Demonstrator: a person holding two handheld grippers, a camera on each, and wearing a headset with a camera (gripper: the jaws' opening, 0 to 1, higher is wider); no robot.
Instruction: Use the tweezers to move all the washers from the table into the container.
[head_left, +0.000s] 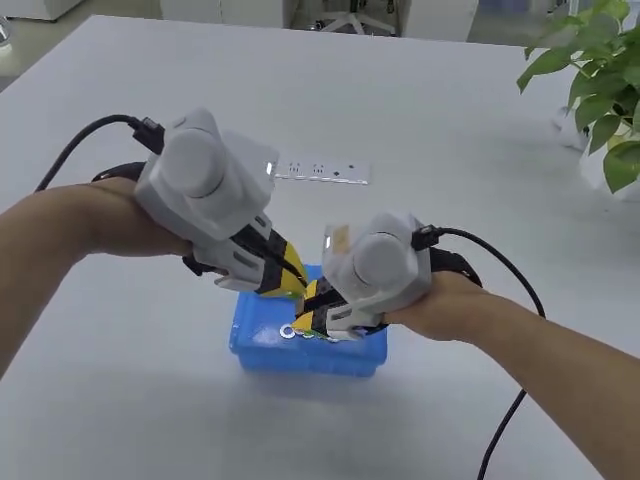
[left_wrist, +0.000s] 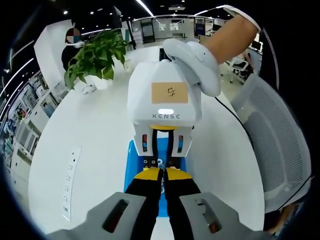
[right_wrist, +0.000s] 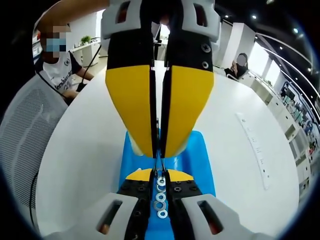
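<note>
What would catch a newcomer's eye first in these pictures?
The left gripper and right gripper face each other, tips close, over a blue container on the table. In the right gripper view, a row of silver washers sits between its close-set jaws. A plant stands far right.

Head view: from above and behind the hands, facing forward and down onto the white counter (head_left: 450, 120). It sits fairly near, taking in both forearms and the counter's far edge.
Left gripper view: low over the counter, looking along the left gripper (left_wrist: 163, 173) head-on at the right gripper (left_wrist: 160, 162), which is close up, with the room behind it.
Right gripper view: faces the opposite way. The left gripper's yellow jaws are very near and hang down from the top of the view.
Shared by all three: the blue container (head_left: 300, 362) under the spot where the two grippers meet, and the power strip (head_left: 322, 171) on the counter.
Shared by head and left gripper views: the plant (head_left: 600, 80).
</note>
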